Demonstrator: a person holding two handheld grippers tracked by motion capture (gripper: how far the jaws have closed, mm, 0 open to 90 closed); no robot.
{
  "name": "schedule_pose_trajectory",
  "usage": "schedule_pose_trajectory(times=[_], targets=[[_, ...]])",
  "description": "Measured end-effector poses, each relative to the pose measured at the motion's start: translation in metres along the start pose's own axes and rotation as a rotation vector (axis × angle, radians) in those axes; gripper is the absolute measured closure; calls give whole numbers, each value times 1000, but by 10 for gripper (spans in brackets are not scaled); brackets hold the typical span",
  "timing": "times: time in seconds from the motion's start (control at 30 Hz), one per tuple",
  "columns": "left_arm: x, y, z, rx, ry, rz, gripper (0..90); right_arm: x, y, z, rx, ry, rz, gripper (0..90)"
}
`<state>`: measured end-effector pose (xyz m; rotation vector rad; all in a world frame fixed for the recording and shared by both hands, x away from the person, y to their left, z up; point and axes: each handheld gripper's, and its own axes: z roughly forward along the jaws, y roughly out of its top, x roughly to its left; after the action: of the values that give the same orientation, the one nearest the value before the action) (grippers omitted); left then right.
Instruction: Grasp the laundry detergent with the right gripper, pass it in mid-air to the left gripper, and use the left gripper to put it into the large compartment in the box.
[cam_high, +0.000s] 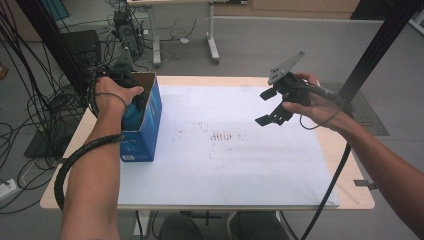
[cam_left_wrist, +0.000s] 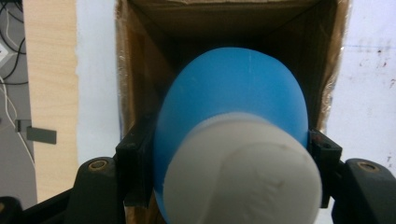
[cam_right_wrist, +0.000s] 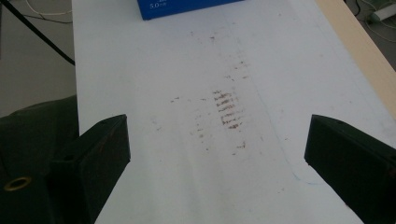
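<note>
Bottle going into an open-topped carton

High view: pale wooden bench (cam_high: 350, 165) with a white, matte sheet (cam_high: 225, 165) over most of its top, scuffed with small brown marks near the middle. At the far left of the sheet stands a tall blue cardboard box (cam_high: 145, 125), glossy outside, raw brown card on its inner walls, its top open. The left gripper (cam_high: 131, 102) points down into that opening, and a rounded blue bottle (cam_high: 131, 116) shows in the mouth of the box under the hand. The right gripper (cam_high: 274, 106) is held above the far right of the sheet, well apart from the box, with its black jaws spread and nothing between them; a grey three-cornered plate sits on top of it.

Left gripper view: smooth, domed blue plastic bottle (cam_left_wrist: 233, 102) with a matte white ribbed cap (cam_left_wrist: 243, 172) nearest the camera. The black jaws pinch the bottle on both flanks just behind the cap. Beyond it, the corrugated brown walls of the box (cam_left_wrist: 140, 70) frame the bottle on the sides and the far end.

Right gripper view: two blocky black jaws standing wide apart over the stained white sheet (cam_right_wrist: 210, 177), empty. A strip of the blue box (cam_right_wrist: 187, 7) with white print lies at the far edge.
</note>
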<state>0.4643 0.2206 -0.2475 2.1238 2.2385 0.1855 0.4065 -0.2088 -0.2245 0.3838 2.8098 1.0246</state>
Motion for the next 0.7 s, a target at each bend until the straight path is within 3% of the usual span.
schedule_pose_trajectory(times=[0.37,0.7], targets=[[-1,0,19,13,-2,5,359,0,0,3,8,0,1,68],[0,0,22,7,-3,6,358,-1,-2,4,12,-5,2,68]])
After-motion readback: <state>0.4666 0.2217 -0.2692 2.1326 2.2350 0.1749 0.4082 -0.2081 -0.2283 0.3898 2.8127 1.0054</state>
